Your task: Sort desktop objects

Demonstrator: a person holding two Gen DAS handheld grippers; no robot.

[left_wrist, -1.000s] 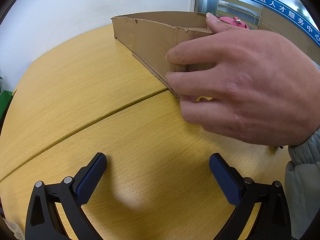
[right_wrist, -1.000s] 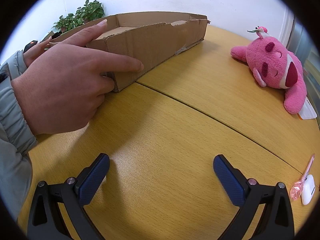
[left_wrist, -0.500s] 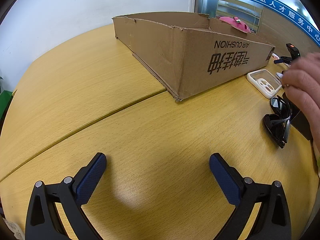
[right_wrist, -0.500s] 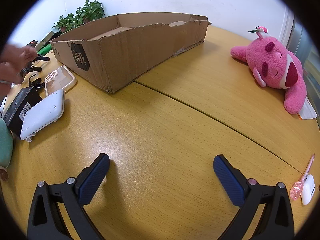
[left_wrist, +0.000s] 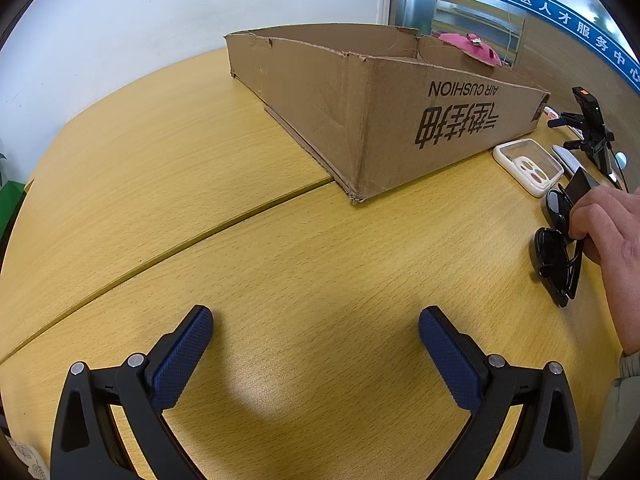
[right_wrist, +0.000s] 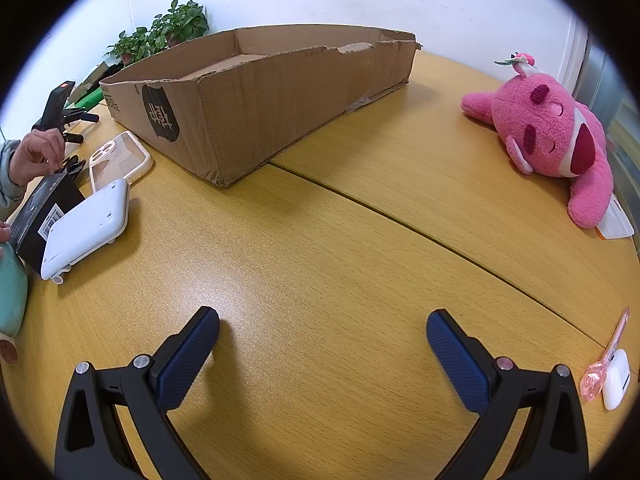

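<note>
A long shallow cardboard box (left_wrist: 360, 92) (right_wrist: 256, 92) lies on the wooden table. My left gripper (left_wrist: 316, 336) is open and empty over bare tabletop, well short of the box. My right gripper (right_wrist: 322, 338) is open and empty over bare tabletop too. A pink plush toy (right_wrist: 548, 136) lies right of the box. A bare hand (left_wrist: 608, 232) (right_wrist: 38, 152) touches black sunglasses (left_wrist: 556, 252). Nearby lie a clear phone case (left_wrist: 526, 164) (right_wrist: 120, 160), a white device (right_wrist: 88, 228), a black box (right_wrist: 38, 216), white earbuds (right_wrist: 616, 378) and a pink pen (right_wrist: 604, 356).
A small black tripod stand (left_wrist: 592, 128) (right_wrist: 60, 110) stands past the phone case. Potted plants (right_wrist: 160, 36) sit behind the box by the white wall. A teal object (right_wrist: 12, 296) lies at the left edge. A seam (left_wrist: 168, 252) runs across the tabletop.
The hand that gripped the box's near corner has let go and moved to the sunglasses and black box. Both grippers have stayed still and open.
</note>
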